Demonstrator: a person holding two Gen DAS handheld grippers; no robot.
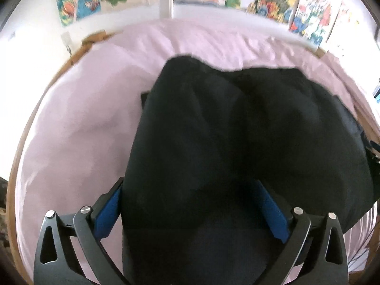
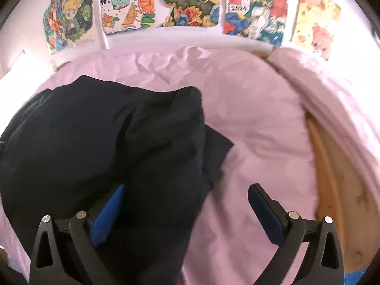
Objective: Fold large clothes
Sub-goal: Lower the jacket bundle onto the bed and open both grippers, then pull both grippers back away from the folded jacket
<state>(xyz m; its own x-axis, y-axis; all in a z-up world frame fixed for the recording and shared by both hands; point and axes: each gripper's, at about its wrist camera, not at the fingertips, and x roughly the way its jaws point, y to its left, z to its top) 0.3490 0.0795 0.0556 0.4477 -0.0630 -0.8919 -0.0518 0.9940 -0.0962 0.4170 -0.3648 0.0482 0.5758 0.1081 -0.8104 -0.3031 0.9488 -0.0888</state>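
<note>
A large black garment [image 1: 237, 130] lies bunched on a pink bed sheet [image 1: 78, 123]. My left gripper [image 1: 190, 187] is open, its blue-padded jaws wide apart on either side of the near edge of the garment, which fills the gap between them. In the right wrist view the same garment [image 2: 102, 137] covers the left half of the sheet [image 2: 256, 128]. My right gripper [image 2: 187, 190] is open; its left jaw lies against the cloth and its right jaw stands over bare sheet. Nothing is gripped.
A wooden bed frame [image 2: 337, 185] shows at the right and curves round the left side [image 1: 14, 166]. Colourful drawings [image 2: 187, 2] hang on the white wall behind the bed. A pink pillow or bunched cover [image 2: 315, 78] lies at the far right.
</note>
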